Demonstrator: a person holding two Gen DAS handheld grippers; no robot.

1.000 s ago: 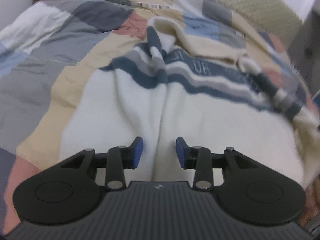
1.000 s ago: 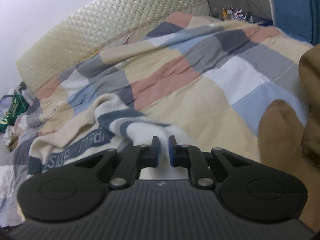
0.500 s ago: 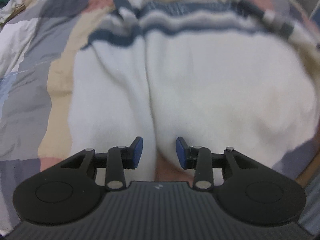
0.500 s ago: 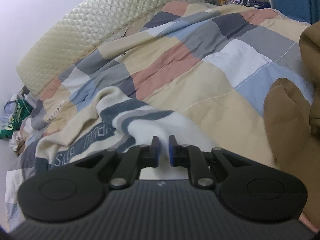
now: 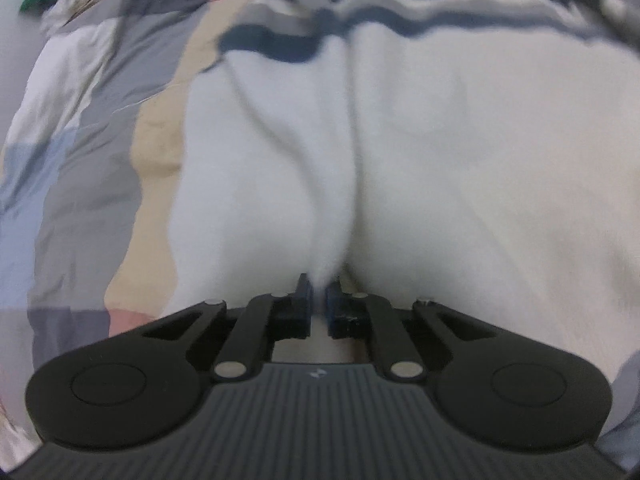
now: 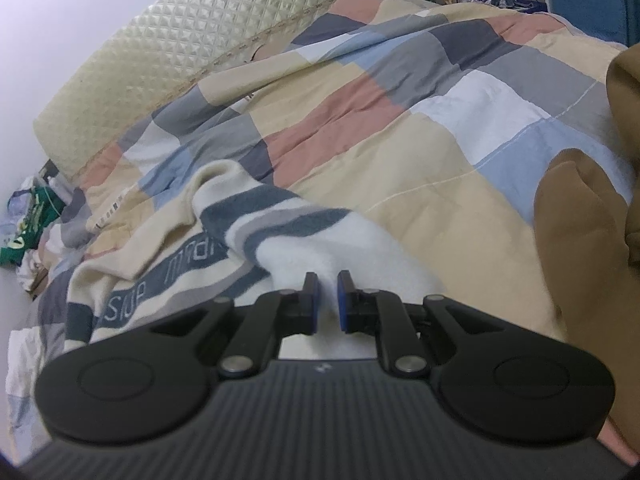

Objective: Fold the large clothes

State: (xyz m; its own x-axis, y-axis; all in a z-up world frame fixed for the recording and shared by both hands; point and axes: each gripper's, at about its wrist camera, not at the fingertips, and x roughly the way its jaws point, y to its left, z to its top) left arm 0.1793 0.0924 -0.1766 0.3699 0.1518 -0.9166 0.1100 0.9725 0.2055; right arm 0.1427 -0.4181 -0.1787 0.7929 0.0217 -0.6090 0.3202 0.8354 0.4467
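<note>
Both tongs clamp the white sweater (image 5: 460, 152), which lies spread on the patchwork quilt (image 6: 420, 128) of the bed. The left tongs (image 5: 319, 292) have just been closing and now pinch its near hem; the right tongs (image 6: 328, 292) pinch white fabric just below its blue stripes.

The left wrist view looks steeply down, close over the white sweater (image 5: 460, 152) near the bed's edge. The right wrist view faces shallower, across the patchwork quilt (image 6: 400, 136) toward the quilted headboard (image 6: 192, 40). Both views share the sweater's striped band and the quilt.
</note>
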